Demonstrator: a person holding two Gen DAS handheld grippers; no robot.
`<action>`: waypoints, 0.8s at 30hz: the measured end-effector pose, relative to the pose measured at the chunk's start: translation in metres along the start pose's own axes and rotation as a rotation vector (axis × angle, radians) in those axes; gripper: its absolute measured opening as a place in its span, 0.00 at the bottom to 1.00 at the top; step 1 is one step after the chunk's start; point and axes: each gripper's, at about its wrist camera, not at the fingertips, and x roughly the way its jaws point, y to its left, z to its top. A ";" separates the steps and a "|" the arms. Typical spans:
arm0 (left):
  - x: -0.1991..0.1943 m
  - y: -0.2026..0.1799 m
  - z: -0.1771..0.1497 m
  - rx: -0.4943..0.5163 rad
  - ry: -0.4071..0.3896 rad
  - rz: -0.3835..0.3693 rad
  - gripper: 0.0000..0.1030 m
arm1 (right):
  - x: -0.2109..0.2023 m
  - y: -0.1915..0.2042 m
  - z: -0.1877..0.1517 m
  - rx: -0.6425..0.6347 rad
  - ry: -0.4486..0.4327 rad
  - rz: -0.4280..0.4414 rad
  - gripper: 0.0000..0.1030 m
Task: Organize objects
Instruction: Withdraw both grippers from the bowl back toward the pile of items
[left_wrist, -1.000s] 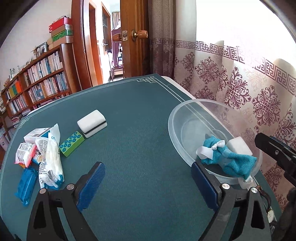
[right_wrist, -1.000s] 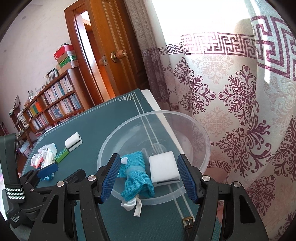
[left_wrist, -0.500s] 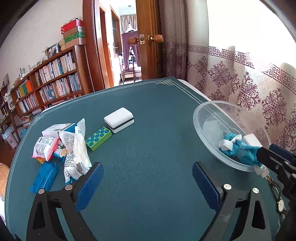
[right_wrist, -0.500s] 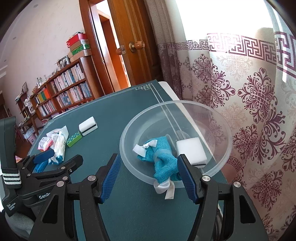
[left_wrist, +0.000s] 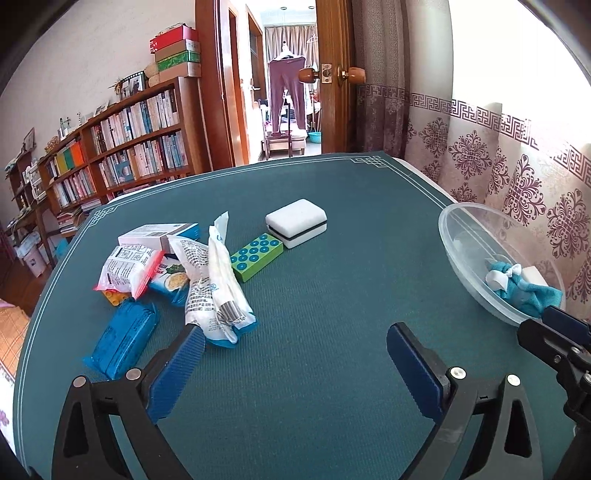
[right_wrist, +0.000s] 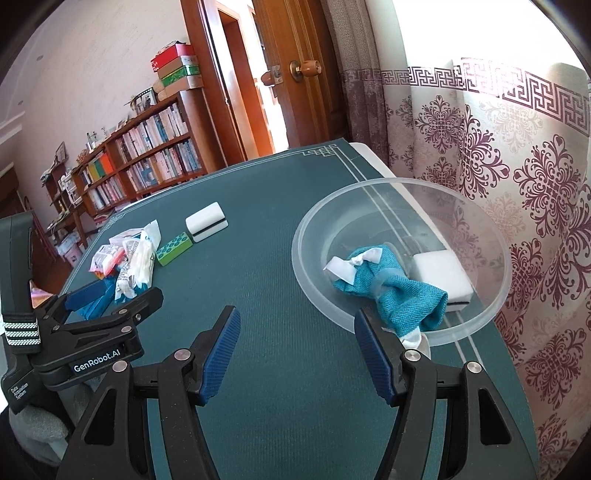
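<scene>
I see my left gripper (left_wrist: 295, 354) with its jaws opening wide and nothing between them, over bare green worktop (left_wrist: 332, 295) just beside the pile of packets (left_wrist: 177, 273), well left of the clear bowl (right_wrist: 306, 273). My right gripper (right_wrist: 295, 332) has its jaws parted and empty at the bowl's near rim; inside lie 1 teal cloth (right_wrist: 391, 288) and 1 white sponge (right_wrist: 439, 273), touching.

A: From my feed, the table (left_wrist: 332, 295) is dark teal with pale border lines; the block (left_wrist: 256, 256) is green with blue dots

B: I see a teal cloth (right_wrist: 395, 288) in the clear bowl (right_wrist: 306, 273), and a cream curtain (right_wrist: 517, 166) with maroon medallions
</scene>
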 end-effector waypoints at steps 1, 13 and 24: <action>0.000 0.005 -0.001 -0.007 0.002 0.006 0.98 | 0.002 0.004 0.000 -0.006 0.005 0.003 0.64; 0.001 0.087 -0.010 -0.125 0.008 0.109 0.98 | 0.018 0.044 -0.005 -0.068 0.058 0.044 0.64; 0.015 0.151 -0.020 -0.195 0.048 0.192 0.98 | 0.031 0.072 -0.013 -0.108 0.105 0.073 0.64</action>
